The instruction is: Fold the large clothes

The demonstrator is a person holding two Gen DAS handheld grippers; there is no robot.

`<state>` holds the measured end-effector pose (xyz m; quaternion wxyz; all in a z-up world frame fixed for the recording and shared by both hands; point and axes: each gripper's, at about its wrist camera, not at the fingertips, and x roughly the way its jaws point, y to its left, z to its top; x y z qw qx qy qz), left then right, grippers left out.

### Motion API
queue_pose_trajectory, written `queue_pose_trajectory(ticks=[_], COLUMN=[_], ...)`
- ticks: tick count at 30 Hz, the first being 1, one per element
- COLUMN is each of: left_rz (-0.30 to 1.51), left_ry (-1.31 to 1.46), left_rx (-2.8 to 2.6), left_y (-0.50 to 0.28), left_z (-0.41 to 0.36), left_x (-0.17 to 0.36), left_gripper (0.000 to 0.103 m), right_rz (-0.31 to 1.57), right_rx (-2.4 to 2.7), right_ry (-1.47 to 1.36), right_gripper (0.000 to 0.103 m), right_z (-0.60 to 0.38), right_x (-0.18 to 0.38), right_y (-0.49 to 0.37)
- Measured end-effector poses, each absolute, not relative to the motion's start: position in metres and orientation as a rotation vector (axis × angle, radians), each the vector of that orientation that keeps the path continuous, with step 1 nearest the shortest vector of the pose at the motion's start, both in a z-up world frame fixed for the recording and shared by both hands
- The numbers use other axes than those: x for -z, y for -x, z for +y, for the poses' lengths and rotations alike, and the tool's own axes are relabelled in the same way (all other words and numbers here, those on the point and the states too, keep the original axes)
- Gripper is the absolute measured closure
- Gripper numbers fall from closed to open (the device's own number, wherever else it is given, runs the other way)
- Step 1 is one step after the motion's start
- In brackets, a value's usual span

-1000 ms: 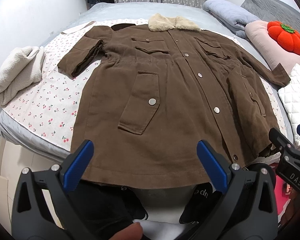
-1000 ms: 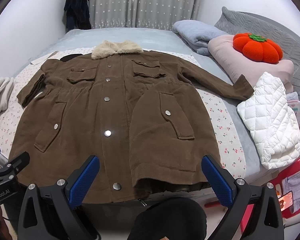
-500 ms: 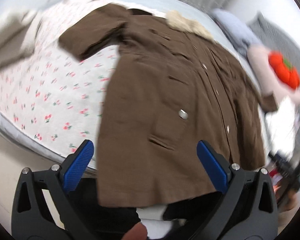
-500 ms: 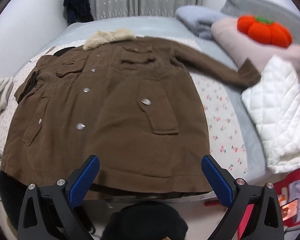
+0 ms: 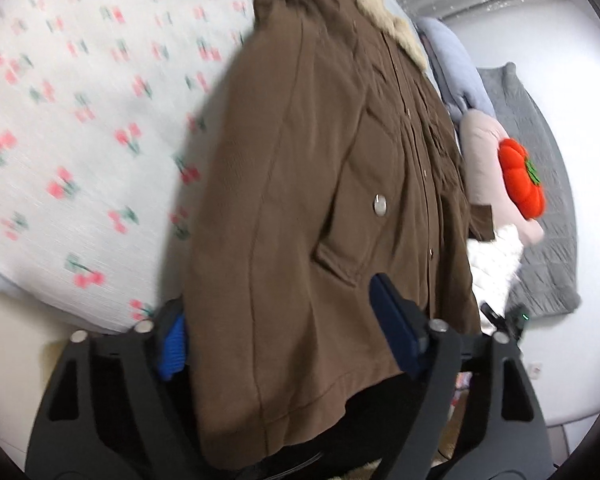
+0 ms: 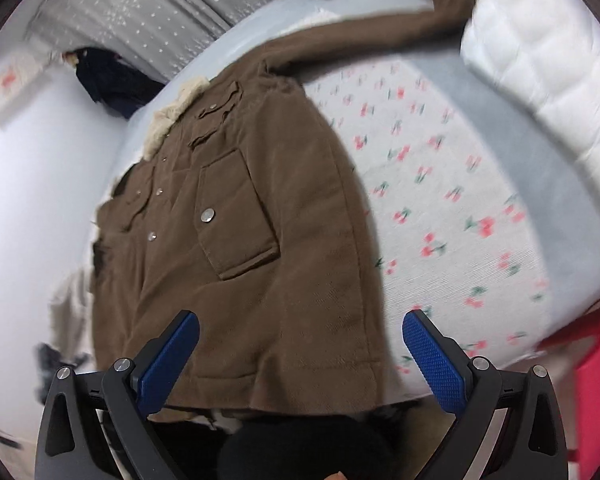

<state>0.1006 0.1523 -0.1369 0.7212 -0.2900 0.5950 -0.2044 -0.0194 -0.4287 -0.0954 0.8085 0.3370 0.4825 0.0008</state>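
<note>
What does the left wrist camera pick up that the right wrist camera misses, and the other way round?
Only the left wrist view shows the orange pumpkin cushion and the left gripper, its jaws closing around the coat's hem corner. Only the right wrist view shows the dark garment hanging by the curtain and the right gripper, open over the hem. Both show the brown coat, its fleece collar and the cherry-print sheet.

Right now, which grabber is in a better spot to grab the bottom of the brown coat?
Left, probably. The left gripper already has the brown coat's hem between its closing jaws. The right gripper stands open just short of its corner.
</note>
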Motion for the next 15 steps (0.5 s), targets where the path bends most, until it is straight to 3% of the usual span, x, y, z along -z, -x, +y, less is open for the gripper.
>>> queue_pose_trajectory(ticks=[2, 3, 4, 5, 6, 7, 15], left_rz=[1.324, 1.328, 1.336, 1.337, 1.327, 1.316, 1.077], left_ry=[0.62, 0.603, 0.589, 0.579, 0.578, 0.595, 0.521], left_rx=[0.464, 0.472, 0.473, 0.462, 0.431, 0.418, 0.347], left_y=[-0.096, -0.094, -0.092, -0.09, -0.088, -0.088, -0.078], left_z=[0.145, 0.141, 0.138, 0.138, 0.14, 0.144, 0.174], left_x=[0.139, 0.138, 0.137, 0.136, 0.133, 0.13, 0.046], left_gripper=[0.04, 0.055, 0.065, 0.084, 0.094, 0.094, 0.096], right_rz=[1.06, 1.078, 1.095, 1.096, 1.095, 1.091, 0.916], right_rx=[-0.015, -0.028, -0.042, -0.031, -0.029, -0.037, -0.003], right_ry=[-0.76, -0.776, -0.784, -0.75, -0.723, -0.694, -0.618], right_gripper=[0.014, 0.026, 0.028, 0.037, 0.064, 0.085, 0.093], right_z=[-0.428, -0.426, -0.421, -0.417, -0.415, -0.412, -0.418], right_x=[0.11, 0.117, 0.124, 0.124, 0.123, 0.119, 0.044], right_y=[0.014, 0.011, 0.008, 0.007, 0.006, 0.005, 0.042])
